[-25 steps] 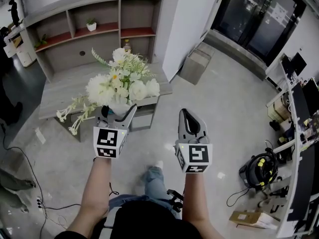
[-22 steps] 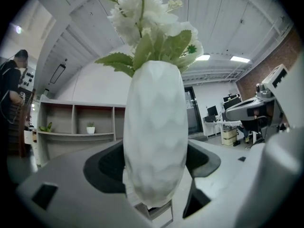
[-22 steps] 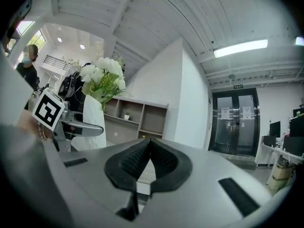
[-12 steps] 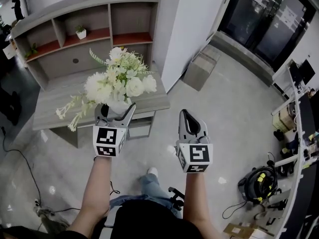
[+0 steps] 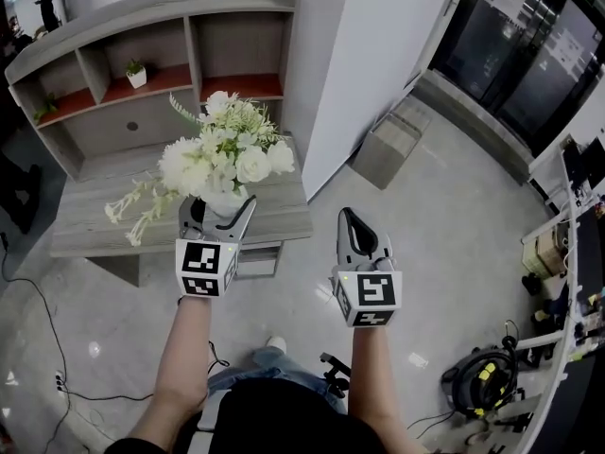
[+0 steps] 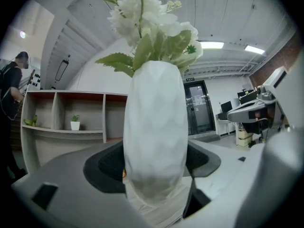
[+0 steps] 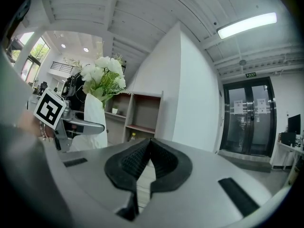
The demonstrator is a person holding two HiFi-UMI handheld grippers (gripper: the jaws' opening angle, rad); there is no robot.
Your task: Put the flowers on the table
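My left gripper (image 5: pixel 219 214) is shut on a white faceted vase (image 6: pixel 156 137) that holds white flowers (image 5: pixel 222 159) with green leaves. The vase stands upright between the jaws, and the blooms (image 6: pixel 147 18) rise above it. In the head view the bouquet overlaps the front right part of a low grey wooden table (image 5: pixel 95 235). My right gripper (image 5: pixel 360 239) is beside it to the right, over the floor. It is shut (image 7: pixel 148 148) with nothing between its pads. The right gripper view shows the vase (image 7: pixel 92 122) at its left.
A grey shelf unit (image 5: pixel 189 12) with a small potted plant (image 5: pixel 137 72) stands behind the table. A white pillar (image 5: pixel 378 55) and a cardboard box (image 5: pixel 392 145) are to the right, glass doors (image 5: pixel 529 55) beyond. A cable (image 5: pixel 38 301) lies on the floor at left.
Both grippers have travelled forward together with the vase. The table and shelf have come closer, and the bouquet now overlaps the table's front right part. Neither gripper's jaws have changed.
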